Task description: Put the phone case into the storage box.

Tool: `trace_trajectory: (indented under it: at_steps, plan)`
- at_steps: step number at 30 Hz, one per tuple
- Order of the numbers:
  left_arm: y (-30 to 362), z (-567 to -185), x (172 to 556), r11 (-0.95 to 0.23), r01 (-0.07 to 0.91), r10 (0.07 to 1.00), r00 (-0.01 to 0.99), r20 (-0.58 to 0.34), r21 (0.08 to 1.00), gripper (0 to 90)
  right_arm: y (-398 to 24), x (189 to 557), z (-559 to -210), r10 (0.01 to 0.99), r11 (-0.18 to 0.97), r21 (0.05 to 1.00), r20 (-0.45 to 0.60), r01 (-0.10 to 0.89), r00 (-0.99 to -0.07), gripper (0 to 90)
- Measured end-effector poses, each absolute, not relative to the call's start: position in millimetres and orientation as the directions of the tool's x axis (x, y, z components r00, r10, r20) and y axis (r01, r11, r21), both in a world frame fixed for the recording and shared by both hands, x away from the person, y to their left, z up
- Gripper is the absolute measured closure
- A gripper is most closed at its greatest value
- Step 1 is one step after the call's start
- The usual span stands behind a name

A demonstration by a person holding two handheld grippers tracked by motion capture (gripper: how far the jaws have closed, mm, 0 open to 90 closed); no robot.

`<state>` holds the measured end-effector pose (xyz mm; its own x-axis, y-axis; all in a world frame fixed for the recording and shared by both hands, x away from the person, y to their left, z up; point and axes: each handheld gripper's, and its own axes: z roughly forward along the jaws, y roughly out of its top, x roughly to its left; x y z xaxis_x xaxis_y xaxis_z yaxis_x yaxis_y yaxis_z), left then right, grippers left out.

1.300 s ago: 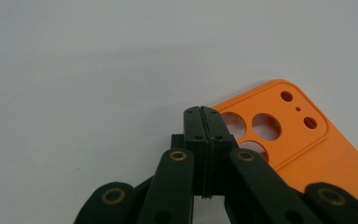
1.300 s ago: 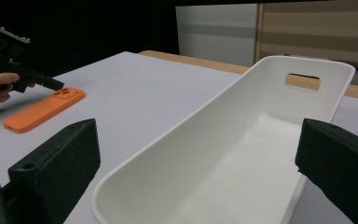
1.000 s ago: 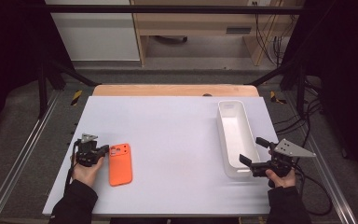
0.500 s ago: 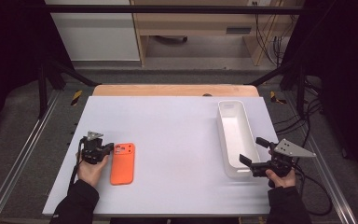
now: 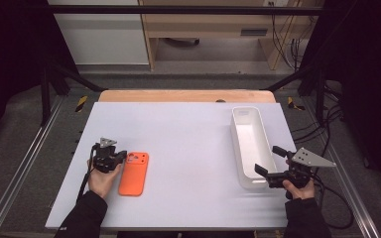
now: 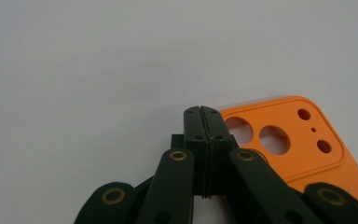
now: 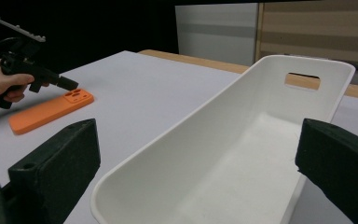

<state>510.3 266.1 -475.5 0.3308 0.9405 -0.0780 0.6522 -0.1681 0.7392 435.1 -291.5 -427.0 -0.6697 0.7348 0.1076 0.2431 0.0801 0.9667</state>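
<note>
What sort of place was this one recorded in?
Probably a lab recording rig: a white table framed by metal rails, dark curtains around, cables on the floor, a shelf unit behind.

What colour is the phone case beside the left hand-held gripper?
Orange; the phone case shows best in the left gripper view.

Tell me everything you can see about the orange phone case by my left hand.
The orange phone case lies flat on the white table, back up, camera end away from the person. It looks like matte plastic or silicone, with round camera holes in a raised corner panel. The shut left gripper is at its camera-end corner; contact is unclear.
</note>
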Motion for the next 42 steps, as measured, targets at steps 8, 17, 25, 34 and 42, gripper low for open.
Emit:
trace_trajectory:
  at_steps: [8,17,25,34,42]
  plan:
    - [259,-475,510,-0.198,0.642,0.933,0.355,-0.058,0.74,89.8,-291,435,-427,0.734,0.08,0.967,0.108,0.243,-0.67,0.5]
    - [247,-475,510,-0.226,0.632,0.918,0.393,-0.055,0.742,89.8,-291,435,-427,0.735,0.08,0.967,0.107,0.243,-0.67,0.4]
    - [233,-475,507,-0.266,0.612,0.892,0.45,-0.051,0.744,89.8,-291,435,-427,0.735,0.081,0.966,0.108,0.245,-0.67,0.4]
    - [223,-474,504,-0.306,0.59,0.865,0.5,-0.04,0.747,89.7,-292,435,-427,0.734,0.081,0.967,0.106,0.241,-0.671,0.4]
    - [229,-466,502,-0.286,0.567,0.858,0.51,-0.057,0.773,85.8,-292,434,-427,0.736,0.08,0.967,0.107,0.243,-0.668,0.4]
